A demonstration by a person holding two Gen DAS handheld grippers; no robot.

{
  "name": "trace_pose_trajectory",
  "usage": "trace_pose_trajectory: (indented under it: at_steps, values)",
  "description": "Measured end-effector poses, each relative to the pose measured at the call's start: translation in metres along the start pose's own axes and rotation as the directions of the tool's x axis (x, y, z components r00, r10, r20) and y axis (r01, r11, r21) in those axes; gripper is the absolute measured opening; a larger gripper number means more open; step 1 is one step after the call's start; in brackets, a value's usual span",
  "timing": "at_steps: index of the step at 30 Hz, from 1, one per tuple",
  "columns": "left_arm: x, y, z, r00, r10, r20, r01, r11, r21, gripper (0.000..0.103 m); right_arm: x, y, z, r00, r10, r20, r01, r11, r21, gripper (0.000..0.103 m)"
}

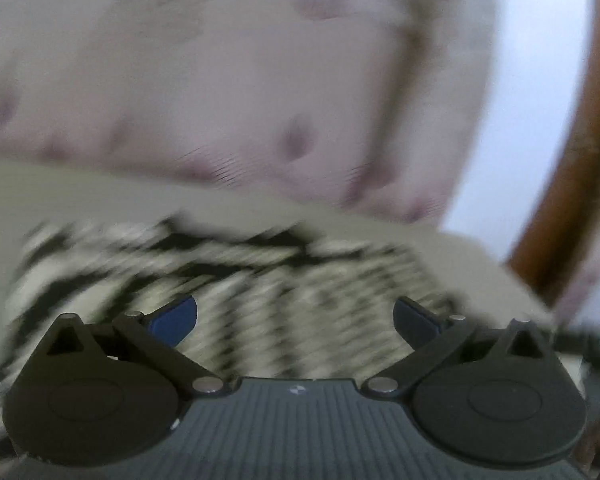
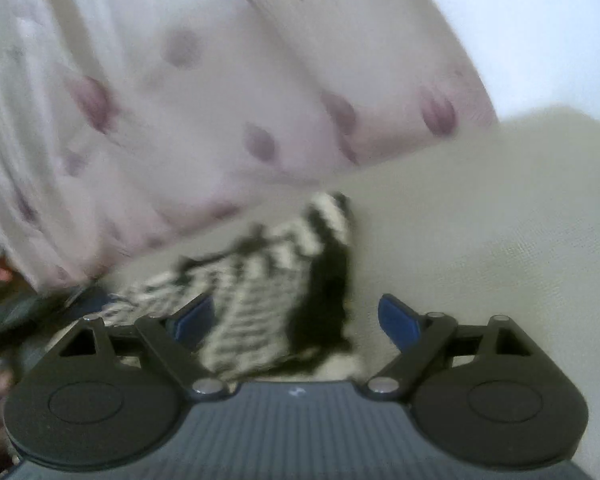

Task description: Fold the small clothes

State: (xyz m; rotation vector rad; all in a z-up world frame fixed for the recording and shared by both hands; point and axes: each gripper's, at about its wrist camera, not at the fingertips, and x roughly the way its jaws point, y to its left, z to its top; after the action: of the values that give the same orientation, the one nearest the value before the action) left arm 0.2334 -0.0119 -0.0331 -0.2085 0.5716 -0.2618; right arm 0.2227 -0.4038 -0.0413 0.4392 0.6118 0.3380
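**Soft striped garment lies loose between two wide-open claws**

The black-and-white striped garment (image 1: pixel 204 280) lies on a pale beige surface (image 1: pixel 80 192), close in front of both grippers. Both views are smeared by motion blur, so its exact outline and any hems or seams cannot be told. Beyond it, on the far side, hangs or lies a white cloth with pink-purple blotches (image 1: pixel 220 80); a brown wooden curve (image 1: pixel 572 152) shows at the far right of the left view.

The left gripper (image 1: pixel 296 318) has its jaws spread wide, blue pads apart, with nothing pinched; striped fabric shows below and between them. The right gripper (image 2: pixel 296 318) is likewise spread and empty, the garment's dark edge (image 2: pixel 328 296) lying between its pads.

The garment looks thin, light and limp: it will likely sag and bunch rather than hold a shape, and slide easily on the smooth surface. A pinch at an outer edge or corner, one claw to each side, seems the safest hold; a grab in the middle would probably crumple it.
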Motion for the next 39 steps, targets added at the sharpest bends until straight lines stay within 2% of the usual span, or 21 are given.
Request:
trace_pose_trajectory:
  at_steps: [1,2,3,4,5,6,8,10,12,14,15,17,19,21,23,26,28,30,32,35,39]
  values:
    - [-0.003,0.019,-0.007,0.999,0.034,-0.020,-0.035,0.999,-0.036,0.102,0.016,-0.004,0.006,0.999,0.007,-0.037,-0.007,1.000,0.002,0.089]
    - [-0.005,0.039,-0.013,0.998,0.062,-0.032,-0.065,0.994,-0.085,0.100,0.031,-0.006,0.011,0.997,-0.006,-0.071,0.007,1.000,0.008,0.073]
    - [-0.011,0.058,-0.019,0.998,0.055,-0.024,-0.058,0.989,-0.135,0.098,0.042,-0.006,0.014,0.996,-0.021,-0.090,0.022,1.000,0.008,0.055]
    - [-0.019,0.073,-0.021,0.999,0.042,0.004,-0.041,0.987,-0.158,0.099,0.051,-0.001,0.018,0.994,-0.020,-0.109,0.019,1.000,-0.012,0.018]
    - [-0.027,0.083,-0.023,0.998,0.057,0.035,-0.051,0.987,-0.149,0.099,0.058,0.007,0.022,0.993,-0.030,-0.118,0.024,0.998,-0.051,0.008]
    - [-0.033,0.086,-0.025,0.994,0.092,0.056,-0.084,0.988,-0.129,0.099,0.060,0.022,0.025,0.994,-0.047,-0.102,0.036,0.994,-0.106,0.008]
    - [-0.041,0.093,-0.027,0.984,0.150,0.092,-0.139,0.983,-0.118,0.099,0.053,0.056,0.030,0.998,0.034,-0.044,-0.042,0.980,-0.193,0.008]
    - [-0.052,0.104,-0.029,0.961,0.251,0.116,-0.221,0.950,-0.221,0.102,0.041,0.091,0.041,0.988,0.153,0.019,-0.144,0.961,-0.235,0.007]
    - [-0.061,0.126,-0.031,0.948,0.300,0.109,-0.241,0.896,-0.373,0.102,0.033,0.107,0.053,0.967,0.231,0.109,-0.199,0.949,-0.244,0.007]
    - [-0.064,0.147,-0.036,0.951,0.294,0.098,-0.210,0.843,-0.495,0.102,0.046,0.097,0.061,0.977,0.160,0.138,-0.127,0.967,-0.221,0.007]
    - [-0.068,0.149,-0.037,0.949,0.290,0.123,-0.191,0.840,-0.509,0.102,0.056,0.081,0.063,0.984,0.138,0.110,-0.121,0.981,-0.151,0.007]
    - [-0.068,0.143,-0.035,0.948,0.294,0.122,-0.206,0.859,-0.468,0.102,0.060,0.057,0.060,0.993,0.081,0.089,-0.074,0.994,-0.080,0.008]
    - [-0.066,0.130,-0.030,0.951,0.267,0.158,-0.187,0.900,-0.394,0.102,0.052,0.041,0.054,0.997,0.027,0.071,-0.022,0.997,-0.078,0.009]
    - [-0.068,0.113,-0.023,0.943,0.256,0.213,-0.190,0.938,-0.289,0.102,0.045,0.028,0.049,0.998,-0.028,0.056,0.034,0.994,-0.101,0.010]
    - [-0.066,0.097,-0.021,0.945,0.213,0.250,-0.171,0.969,-0.179,0.102,0.045,0.020,0.044,0.998,-0.063,0.005,0.064,0.991,-0.117,0.010]
    - [-0.047,0.074,-0.016,0.962,0.192,0.195,-0.192,0.981,-0.018,0.103,0.050,0.018,0.033,0.996,-0.072,-0.044,0.065,0.988,-0.143,0.010]
    - [-0.034,0.073,-0.017,0.970,0.194,0.144,-0.199,0.980,0.015,0.103,0.057,0.024,0.025,0.995,-0.071,-0.077,0.058,0.985,-0.162,0.010]
    - [-0.025,0.081,-0.023,0.974,0.215,0.064,-0.214,0.976,-0.028,0.103,0.064,0.028,0.022,0.992,-0.044,-0.115,0.025,0.986,-0.165,0.010]
    - [-0.021,0.098,-0.024,0.970,0.241,0.012,-0.238,0.962,-0.132,0.102,0.068,0.041,0.016,0.993,-0.043,-0.109,0.018,0.976,-0.219,0.010]
    - [-0.029,0.125,-0.030,0.969,0.244,0.039,-0.222,0.927,-0.302,0.102,0.060,0.067,0.017,1.000,-0.015,-0.022,0.008,0.952,-0.306,0.005]
    - [-0.037,0.131,-0.035,0.956,0.284,0.080,-0.237,0.901,-0.363,0.102,0.049,0.085,0.050,0.989,0.072,0.126,-0.036,0.961,-0.273,0.005]
